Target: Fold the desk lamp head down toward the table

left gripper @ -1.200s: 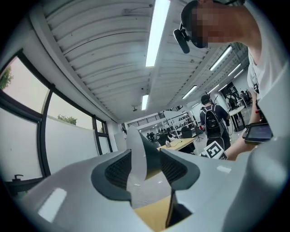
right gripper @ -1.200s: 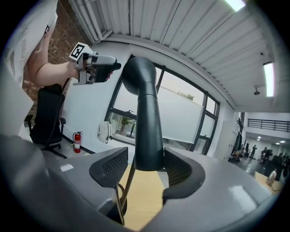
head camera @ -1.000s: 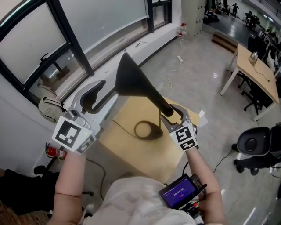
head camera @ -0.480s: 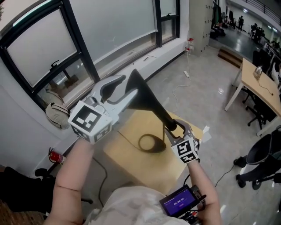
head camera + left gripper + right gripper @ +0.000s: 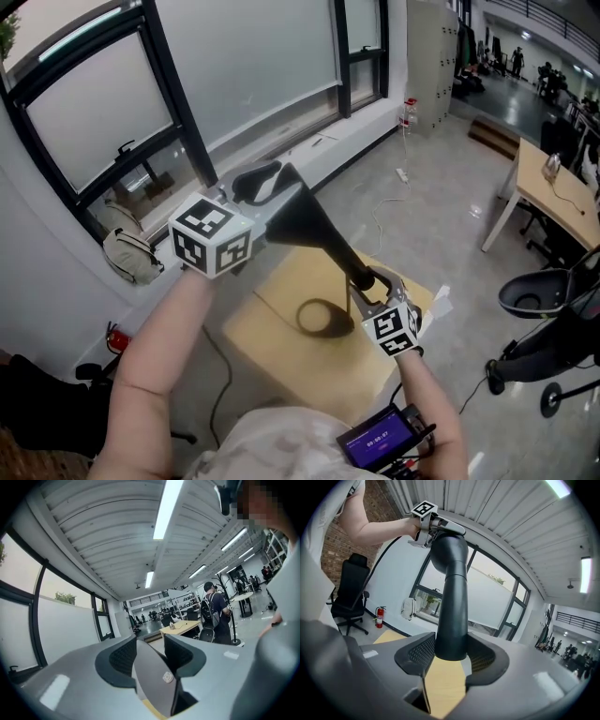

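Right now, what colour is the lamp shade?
Black all over. The lamp shade shows best in the head view.

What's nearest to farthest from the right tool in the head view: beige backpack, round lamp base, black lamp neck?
1. Black lamp neck: held by the right tool, whose jaws just closed further.
2. Round black lamp base: on the table, left.
3. Beige backpack: far left, by window.
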`<state>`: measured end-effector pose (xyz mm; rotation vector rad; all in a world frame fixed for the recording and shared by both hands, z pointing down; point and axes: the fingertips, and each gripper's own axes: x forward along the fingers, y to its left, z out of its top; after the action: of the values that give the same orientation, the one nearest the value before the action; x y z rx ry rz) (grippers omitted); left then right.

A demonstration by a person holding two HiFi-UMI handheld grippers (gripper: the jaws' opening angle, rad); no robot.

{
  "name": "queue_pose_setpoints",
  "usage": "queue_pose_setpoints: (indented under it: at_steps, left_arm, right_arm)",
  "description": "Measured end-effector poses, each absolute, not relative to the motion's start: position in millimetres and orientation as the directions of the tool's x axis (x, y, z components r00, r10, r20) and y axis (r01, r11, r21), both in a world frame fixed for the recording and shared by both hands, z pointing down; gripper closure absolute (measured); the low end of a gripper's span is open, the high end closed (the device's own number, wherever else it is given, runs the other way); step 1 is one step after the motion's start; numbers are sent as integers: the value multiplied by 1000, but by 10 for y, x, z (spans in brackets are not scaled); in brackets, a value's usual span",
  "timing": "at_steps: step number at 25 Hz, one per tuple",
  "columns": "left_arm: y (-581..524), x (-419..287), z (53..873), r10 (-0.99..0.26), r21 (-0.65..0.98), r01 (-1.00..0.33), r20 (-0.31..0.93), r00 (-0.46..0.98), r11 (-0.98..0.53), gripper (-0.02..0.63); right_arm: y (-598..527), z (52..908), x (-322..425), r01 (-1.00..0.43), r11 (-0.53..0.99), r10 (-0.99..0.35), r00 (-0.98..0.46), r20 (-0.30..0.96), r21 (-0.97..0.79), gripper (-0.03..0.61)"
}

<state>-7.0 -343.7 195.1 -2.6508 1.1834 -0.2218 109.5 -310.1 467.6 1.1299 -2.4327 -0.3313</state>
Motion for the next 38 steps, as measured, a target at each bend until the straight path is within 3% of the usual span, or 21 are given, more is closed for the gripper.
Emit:
queue_pose_setpoints:
  at_steps: [24, 38]
  left_arm:
    - [-3559, -109, 2029, -749, -162, -741, -14, 662, -652, 460]
    - [-3723, -483, 2210, -721, 39, -724, -134, 680, -689, 460]
  right_arm:
    - [-3177, 4708, 1114, -652, 648, -761, -562, 324, 394, 356]
    - [-3233, 4635, 1146, -583, 674, -738, -521, 428, 454, 356]
